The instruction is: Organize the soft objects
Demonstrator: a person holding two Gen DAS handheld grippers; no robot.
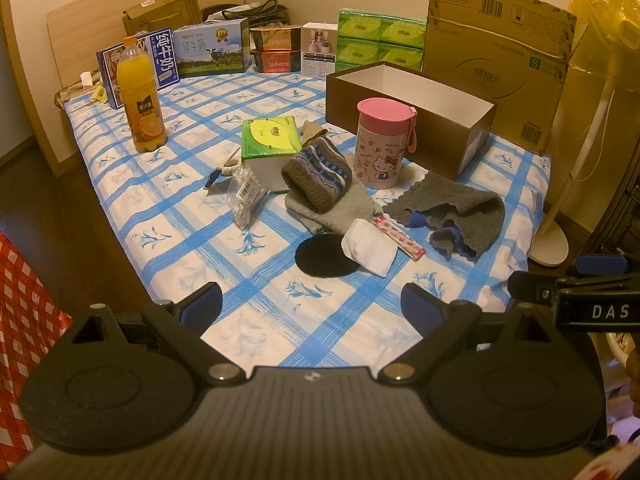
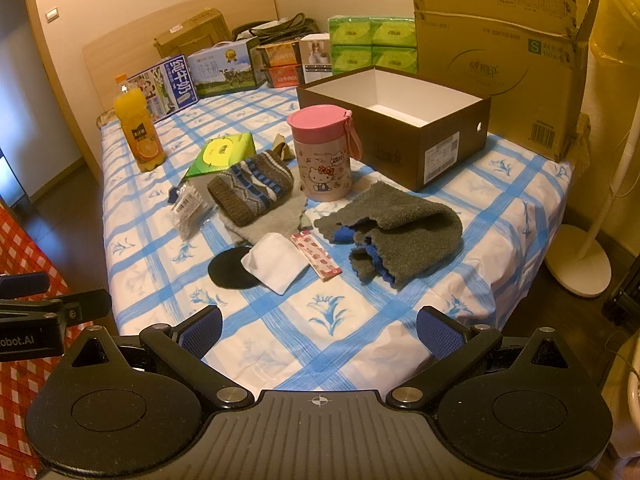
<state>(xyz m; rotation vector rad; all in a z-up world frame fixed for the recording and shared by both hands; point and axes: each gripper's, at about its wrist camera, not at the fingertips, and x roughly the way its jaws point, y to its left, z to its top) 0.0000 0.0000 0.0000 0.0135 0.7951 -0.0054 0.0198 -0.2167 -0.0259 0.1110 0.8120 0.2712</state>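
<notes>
A brown knitted hat [image 1: 318, 178] [image 2: 250, 188] lies on a pale grey cloth [image 1: 340, 210] [image 2: 272, 220] mid-table. A dark grey towel with blue lining [image 1: 452, 212] [image 2: 396, 228] lies crumpled to the right. A folded white cloth [image 1: 370, 246] [image 2: 274, 262] rests partly on a black round pad [image 1: 320, 256] [image 2: 228, 268]. An open brown box [image 1: 412, 114] [image 2: 400, 120] with a white inside stands behind them. My left gripper [image 1: 312, 304] and right gripper [image 2: 320, 326] are open and empty, above the table's near edge, apart from everything.
A pink-lidded Hello Kitty cup [image 1: 382, 144] [image 2: 322, 152], green tissue box [image 1: 270, 144], orange juice bottle [image 1: 140, 96], cotton-swab packet [image 1: 246, 196] and pink strip packet [image 1: 398, 238] stand among the cloths. Cartons and a big cardboard box [image 2: 500, 56] line the back. A fan stand [image 2: 580, 256] is right.
</notes>
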